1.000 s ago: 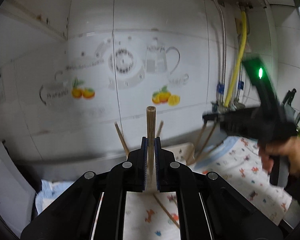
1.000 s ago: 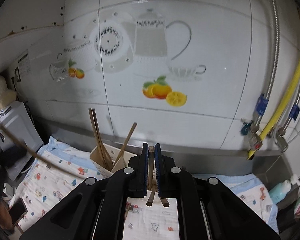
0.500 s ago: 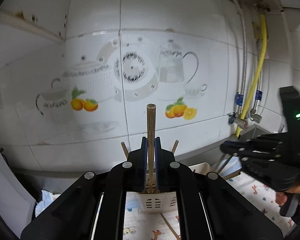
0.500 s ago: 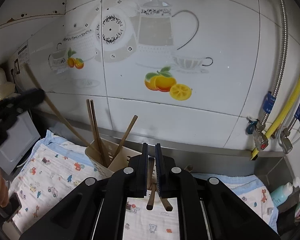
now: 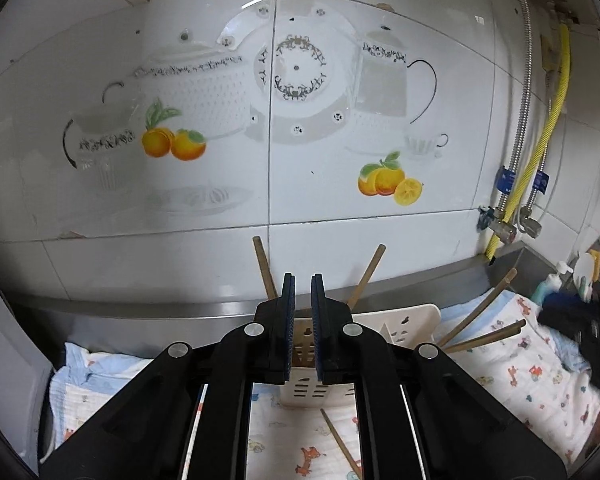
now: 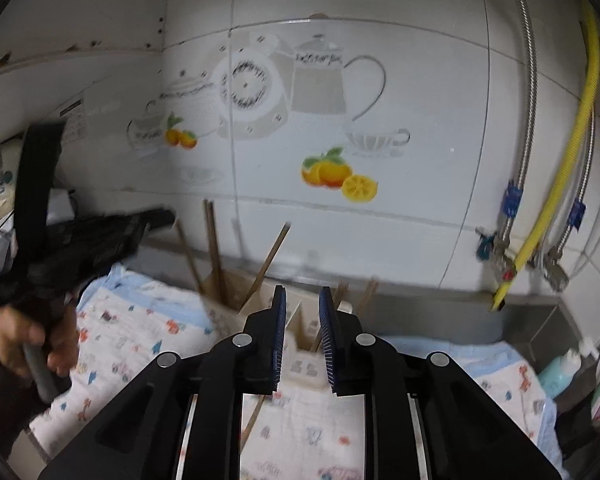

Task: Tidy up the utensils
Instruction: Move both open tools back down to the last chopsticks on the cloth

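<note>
A cream utensil holder (image 5: pixel 404 332) stands on a patterned cloth (image 5: pixel 516 364) against the tiled wall, with several wooden chopsticks (image 5: pixel 366 276) leaning in it. My left gripper (image 5: pixel 302 280) is open and empty just in front of and above the holder. My right gripper (image 6: pixel 302 294) is open and empty above the same holder (image 6: pixel 308 368); chopsticks (image 6: pixel 214 248) stand in its left part. One loose chopstick (image 5: pixel 340 442) lies on the cloth below the left gripper. The left gripper also shows at the left of the right wrist view (image 6: pixel 156 218).
A yellow hose (image 5: pixel 540 148) and braided metal pipes (image 6: pixel 524 120) run down the wall at right. Bottles (image 5: pixel 552 280) stand in the right corner. A white appliance (image 6: pixel 4 216) stands at far left. A steel ledge (image 5: pixel 140 308) runs along the wall base.
Both grippers held a chopstick earlier and have opened; the chopsticks are no longer between the jaws. Both grippers moved closer to the holder.
</note>
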Demonstrator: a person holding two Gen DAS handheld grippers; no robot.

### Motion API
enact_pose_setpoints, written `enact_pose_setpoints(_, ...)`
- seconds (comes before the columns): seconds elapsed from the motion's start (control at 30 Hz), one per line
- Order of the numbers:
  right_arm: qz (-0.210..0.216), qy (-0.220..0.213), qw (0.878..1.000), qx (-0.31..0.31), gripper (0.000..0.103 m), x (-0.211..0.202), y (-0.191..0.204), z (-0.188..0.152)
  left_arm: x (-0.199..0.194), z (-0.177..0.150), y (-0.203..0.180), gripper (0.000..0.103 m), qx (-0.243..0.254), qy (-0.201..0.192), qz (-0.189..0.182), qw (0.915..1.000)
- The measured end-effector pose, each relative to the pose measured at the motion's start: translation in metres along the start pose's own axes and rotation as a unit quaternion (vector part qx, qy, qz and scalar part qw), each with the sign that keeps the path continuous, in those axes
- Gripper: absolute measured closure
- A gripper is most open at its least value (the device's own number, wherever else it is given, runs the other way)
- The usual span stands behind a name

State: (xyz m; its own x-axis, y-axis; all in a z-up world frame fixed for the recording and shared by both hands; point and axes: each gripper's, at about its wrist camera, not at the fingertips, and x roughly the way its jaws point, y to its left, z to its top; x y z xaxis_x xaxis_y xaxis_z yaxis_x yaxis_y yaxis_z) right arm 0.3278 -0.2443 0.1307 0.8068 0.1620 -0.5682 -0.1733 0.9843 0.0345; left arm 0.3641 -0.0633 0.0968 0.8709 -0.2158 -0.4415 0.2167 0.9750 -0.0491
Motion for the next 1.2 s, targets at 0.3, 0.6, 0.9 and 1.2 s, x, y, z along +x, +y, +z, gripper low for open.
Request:
enact_pose_setpoints(0.3, 0.027, 0.063, 0.997, 0.023, 0.082, -0.006, 0.03, -0.098, -0.04, -0.007, 0.006, 0.078, -0.012, -0.015, -0.01, 0.9998)
enact_pose_setpoints(0.6, 0.051, 0.14, 0.986, 0.072, 0.084, 0.014, 0.069, -0.194, -0.087, -0.062, 0.022, 0.074, -0.031, -0.009, -0.015, 0.9994)
enact_pose_setpoints(0.9, 0.03, 0.166, 0.98, 0.106, 0.09, 0.044, 0.077, -0.22, -0.105, -0.126, 0.041, 0.062, -0.044, 0.024, 0.008, 0.9987)
enact_pose_setpoints(1.2, 0.018, 0.186, 0.977, 0.106, 0.091, 0.063, 0.082, -0.228, -0.098, -0.169, 0.062, 0.062, -0.074, 0.066, 0.024, 0.9948)
